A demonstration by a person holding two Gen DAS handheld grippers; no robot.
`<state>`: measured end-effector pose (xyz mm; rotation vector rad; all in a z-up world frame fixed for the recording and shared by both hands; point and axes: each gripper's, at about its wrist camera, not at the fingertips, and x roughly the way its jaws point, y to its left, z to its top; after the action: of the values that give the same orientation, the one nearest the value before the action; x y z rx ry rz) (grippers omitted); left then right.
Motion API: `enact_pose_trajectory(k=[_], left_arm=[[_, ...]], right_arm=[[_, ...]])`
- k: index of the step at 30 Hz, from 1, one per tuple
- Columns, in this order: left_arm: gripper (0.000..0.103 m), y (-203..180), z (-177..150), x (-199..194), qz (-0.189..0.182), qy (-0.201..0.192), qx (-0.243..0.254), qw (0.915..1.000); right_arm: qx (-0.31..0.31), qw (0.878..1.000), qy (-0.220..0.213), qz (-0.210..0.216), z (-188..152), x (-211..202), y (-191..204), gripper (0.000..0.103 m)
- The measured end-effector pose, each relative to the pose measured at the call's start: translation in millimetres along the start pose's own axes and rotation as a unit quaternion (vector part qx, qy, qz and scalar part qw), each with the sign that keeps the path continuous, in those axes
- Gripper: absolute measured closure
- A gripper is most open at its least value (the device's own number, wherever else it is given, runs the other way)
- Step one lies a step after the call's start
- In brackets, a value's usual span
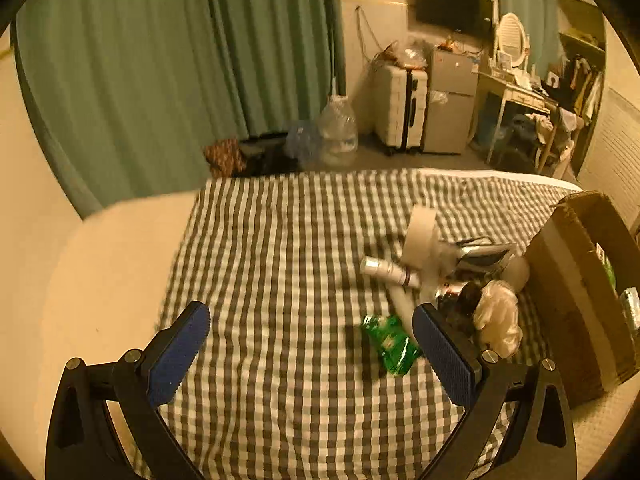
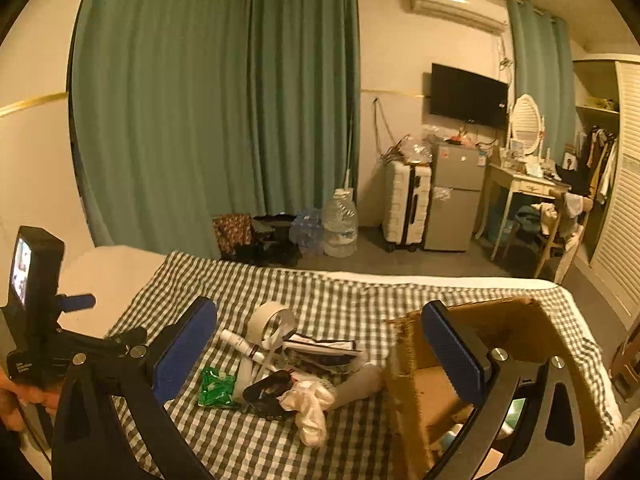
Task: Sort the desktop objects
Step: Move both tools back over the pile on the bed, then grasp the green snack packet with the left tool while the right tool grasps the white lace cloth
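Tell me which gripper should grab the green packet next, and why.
Left, probably. The left gripper is open, low over the checked cloth, with the green packet beside its right finger. The right gripper is open too, but partly over the cardboard box.

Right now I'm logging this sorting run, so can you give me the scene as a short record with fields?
surface: checked bedspread
pile: tape roll, white tube, green packet, cream cloth
container: cardboard box, open, right of the pile
left hand-held gripper: open, empty
right hand-held gripper: open, empty
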<state>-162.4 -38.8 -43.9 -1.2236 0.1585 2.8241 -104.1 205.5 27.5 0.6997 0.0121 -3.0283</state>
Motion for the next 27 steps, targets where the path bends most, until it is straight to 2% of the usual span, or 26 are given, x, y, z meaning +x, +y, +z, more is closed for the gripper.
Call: enact_pose_trajectory(k=[3, 6, 11, 15, 19, 22, 27], left_arm=[[0.000, -1.1, -5.1, 6.5, -0.001, 0.002, -0.007, 1.0000], [0.000, -9.8, -6.3, 18.1, -0.001, 0.005, 0.000, 1.0000], [0.000, -19.3, -12.3, 39.9, -0.003, 0.020, 0.003, 0.9998], [0.000, -28.9, -21.6, 60.6, 0.021, 0.030, 0.015, 0.9992], [0.000, -34.9, -35.1, 78.8, 0.021, 0.043, 0.020, 0.9986], [0.000, -33.9, -39.2, 87.0, 0.005, 0.049, 0.008, 0.9988], [0.000, -35.7, -41.4, 99.7, -0.033, 0.060, -0.002, 0.9976]], right_arm=[[-0.010, 0.999, 0.023, 0.041, -14.1, 18.1, 5.2, 0.000], [-0.025, 0.998, 0.043, 0.040, -34.5, 33.2, 13.4, 0.000], [-0.022, 0.994, 0.065, 0.082, -60.3, 47.0, 10.8, 0.000], [-0.047, 0.992, 0.084, 0.083, -74.2, 64.3, 14.1, 0.000], [-0.064, 0.990, 0.120, 0.041, -102.6, 87.7, 14.7, 0.000], [-0.071, 0.985, 0.157, 0.021, -115.2, 105.8, 14.3, 0.001], [-0.065, 0.981, 0.180, 0.016, -124.0, 124.3, 12.1, 0.002]])
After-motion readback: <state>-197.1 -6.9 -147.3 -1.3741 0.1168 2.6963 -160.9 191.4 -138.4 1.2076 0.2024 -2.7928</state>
